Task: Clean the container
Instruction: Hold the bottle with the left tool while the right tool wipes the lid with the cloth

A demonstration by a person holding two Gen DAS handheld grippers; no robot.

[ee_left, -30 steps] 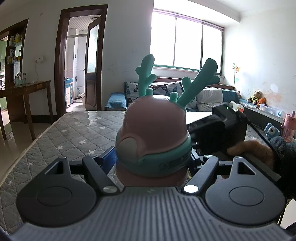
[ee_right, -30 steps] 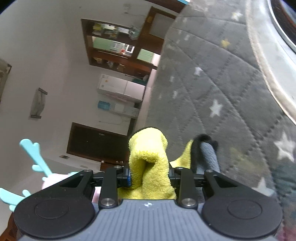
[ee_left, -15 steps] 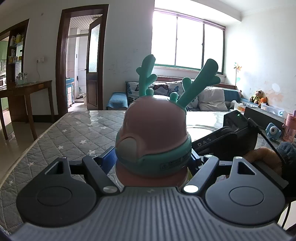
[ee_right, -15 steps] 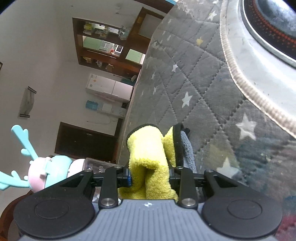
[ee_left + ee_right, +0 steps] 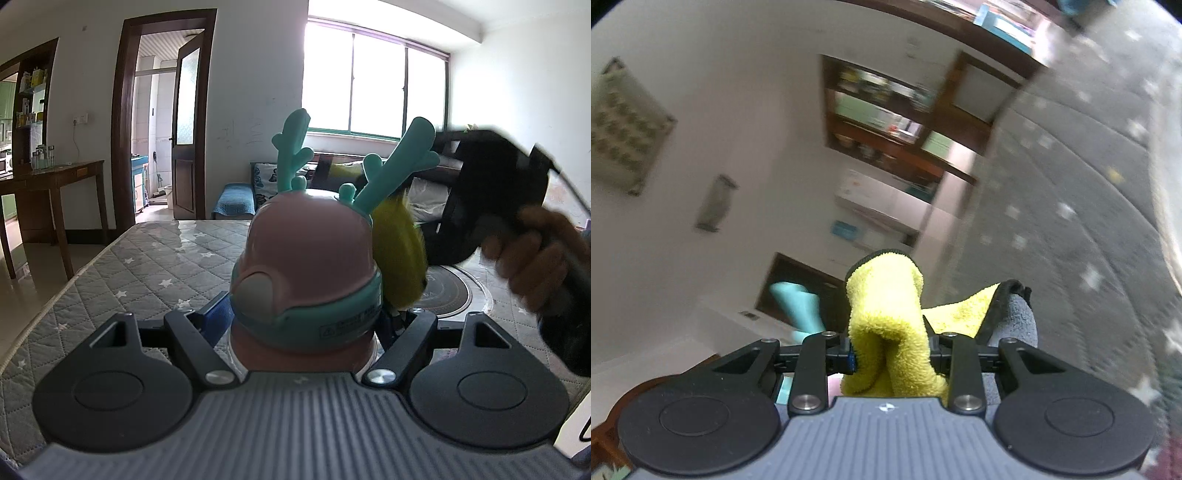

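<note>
Left claw (image 5: 303, 325): clamped on the pink antlered bottle (image 5: 306, 266).
Right claw (image 5: 890, 354): pinching the yellow cloth (image 5: 886, 317), pressed against the bottle's right side.

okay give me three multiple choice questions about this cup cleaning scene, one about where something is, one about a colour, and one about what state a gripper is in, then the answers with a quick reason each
1. Where is the yellow cloth relative to the cup lid in the left wrist view?
A. at the lid's right side, by the right antler
B. flat on the quilted mat
C. over the doorway

2. What colour are the antlers?
A. red
B. teal
C. white

3. What is the right gripper doing?
A. open and empty
B. shut on the yellow cloth
C. shut on the lid

Answers:
1 A, the blurred cloth sits against the lid's right edge below the antler.
2 B, both antlers and the band are teal.
3 B, the right wrist view shows cloth pinched between its fingers.
</note>
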